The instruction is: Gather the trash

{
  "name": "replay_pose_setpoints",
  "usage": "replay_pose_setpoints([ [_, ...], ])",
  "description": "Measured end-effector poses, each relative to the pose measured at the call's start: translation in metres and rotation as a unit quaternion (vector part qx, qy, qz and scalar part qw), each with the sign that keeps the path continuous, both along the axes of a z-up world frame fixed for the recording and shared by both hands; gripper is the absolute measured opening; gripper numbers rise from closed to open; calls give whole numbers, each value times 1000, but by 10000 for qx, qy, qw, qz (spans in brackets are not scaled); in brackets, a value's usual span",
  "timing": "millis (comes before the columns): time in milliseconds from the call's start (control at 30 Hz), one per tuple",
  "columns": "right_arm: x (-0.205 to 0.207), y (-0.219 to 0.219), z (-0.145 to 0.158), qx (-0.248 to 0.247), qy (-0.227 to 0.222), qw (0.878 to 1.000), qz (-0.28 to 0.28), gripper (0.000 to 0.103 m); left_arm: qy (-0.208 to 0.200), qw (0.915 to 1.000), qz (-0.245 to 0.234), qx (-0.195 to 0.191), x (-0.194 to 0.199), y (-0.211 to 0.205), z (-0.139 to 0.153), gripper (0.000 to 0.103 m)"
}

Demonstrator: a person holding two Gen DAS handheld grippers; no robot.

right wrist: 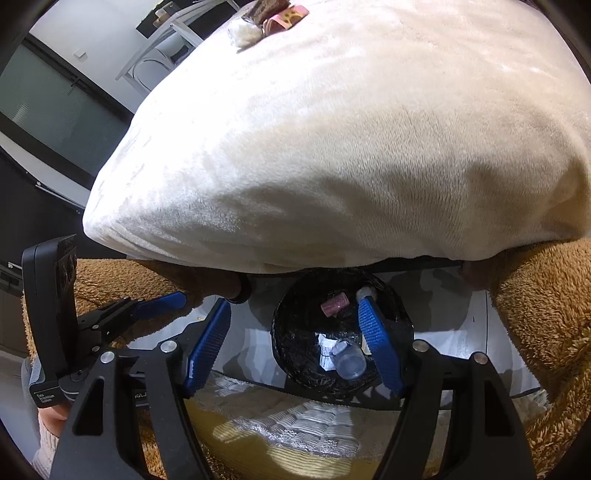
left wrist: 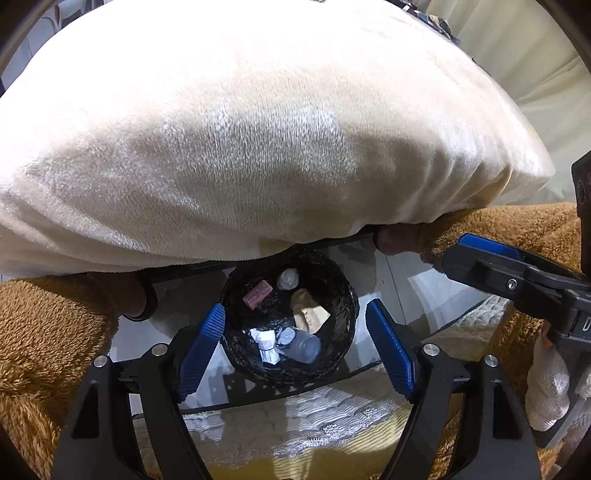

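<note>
1. Both tools hang over the bin (left wrist: 290, 321), pointing steeply down. The left gripper (left wrist: 295, 350) has its jaws spread with nothing between them; the right gripper (right wrist: 299, 347) is spread and empty too. This reads as the drop just finished, so the sensible thing now is to lift straight up and clear before swinging away.
2. The bin, lined with a black bag, sits on the pale floor (left wrist: 399, 280) below the bed's edge. Already inside are a clear bottle (left wrist: 301, 343), a white wrapper (left wrist: 267, 345), a brown paper scrap (left wrist: 310, 312), a pink roll (left wrist: 257, 292) and a small clear cup (left wrist: 288, 278).
3. The right jaw's blue pad crosses the bin opening in the right wrist view; whether it touches the rim I cannot tell.
4. The fuzzy brown blanket (right wrist: 535, 325) hangs on both sides of the bin, close to each tool, and could snag a pad on the way up.
5. Beyond, the cream blanket (right wrist: 351, 147) bulges over the bed, overhanging the bin's far rim.
6. At the far end of that cover lie more pieces to collect: a white wad (right wrist: 243, 33) and snack wrappers (right wrist: 280, 14). Reaching them means going up and over the bulge.
</note>
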State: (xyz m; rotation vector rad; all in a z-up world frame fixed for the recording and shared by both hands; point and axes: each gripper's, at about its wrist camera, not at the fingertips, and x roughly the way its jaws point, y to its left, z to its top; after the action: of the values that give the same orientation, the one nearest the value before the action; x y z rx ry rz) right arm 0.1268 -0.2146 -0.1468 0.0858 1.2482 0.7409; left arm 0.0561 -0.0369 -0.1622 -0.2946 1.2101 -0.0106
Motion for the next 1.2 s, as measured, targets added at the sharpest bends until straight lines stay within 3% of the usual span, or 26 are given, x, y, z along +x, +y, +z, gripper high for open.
replay_pose_setpoints([
  [167,2,-3,11,128,-104,9998,64,72,-355,9993,60,-74,-5,6,19,78],
  [400,8,-2,51,153,-822,9958,377,72,-1201,9926,65,-181,-4,29,68,77],
  [667,51,14,98,261,-1698,9836,554,72,-1682,9855,82,-203,38,63,116,77],
  [800,87,26,118,401,-2056,9763,547,72,-1867,9824,-33,53,66,74,131,77],
  [1067,156,54,119,257,-1910,9800,491,76,-2022,9786,-140,347,110,99,148,77],
  [1200,184,81,123,273,-1940,9779,734,81,-2022,9786,-118,375,130,109,154,78],
])
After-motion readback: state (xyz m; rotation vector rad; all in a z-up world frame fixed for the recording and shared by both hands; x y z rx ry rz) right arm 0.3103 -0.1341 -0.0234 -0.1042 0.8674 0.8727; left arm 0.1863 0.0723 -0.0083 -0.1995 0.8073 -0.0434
